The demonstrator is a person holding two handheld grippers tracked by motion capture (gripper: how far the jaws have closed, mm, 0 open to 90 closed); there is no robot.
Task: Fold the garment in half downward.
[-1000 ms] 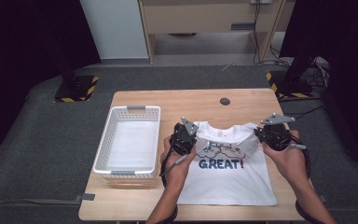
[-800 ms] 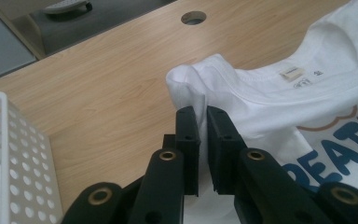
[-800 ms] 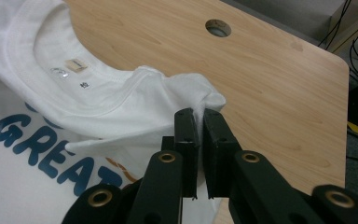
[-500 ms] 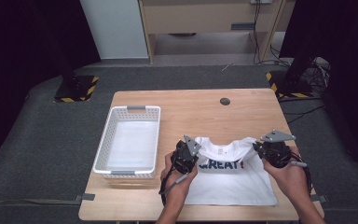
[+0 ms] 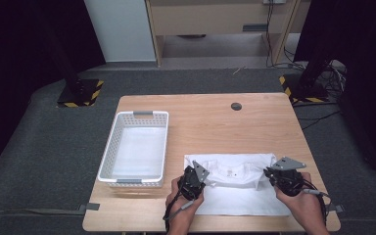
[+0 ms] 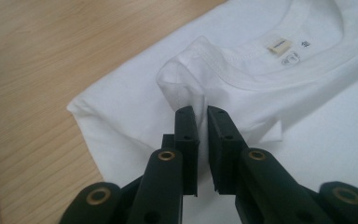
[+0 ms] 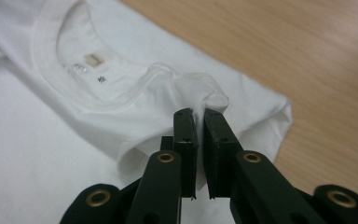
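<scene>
A white T-shirt (image 5: 235, 188) is spread on the near right part of the wooden table (image 5: 200, 117), at about five o'clock from the table's middle. Its upper part is folded over towards the near edge, so that the collar and the inner label are seen on top.

The left gripper (image 5: 194, 180) is held at the shirt's nine o'clock side. Its jaws are closed on a pinched ridge of the shoulder fabric, which is seen bunched up just beyond the fingertips (image 6: 187, 122) in the left gripper view. The right gripper (image 5: 280, 177) is held at the shirt's three o'clock side, and its jaws are likewise clamped on a raised fold of the other shoulder, as is shown in the right gripper view.

A second ago the shirt was laid face up with the printed word in sight, and both grippers were placed farther up the table at its shoulders. Since then both have been drawn towards six o'clock and lowered, and the print has been covered by the folded half.

A white basket (image 5: 136, 149) is stood at nine o'clock from the shirt, well apart from it, unmoved.
</scene>
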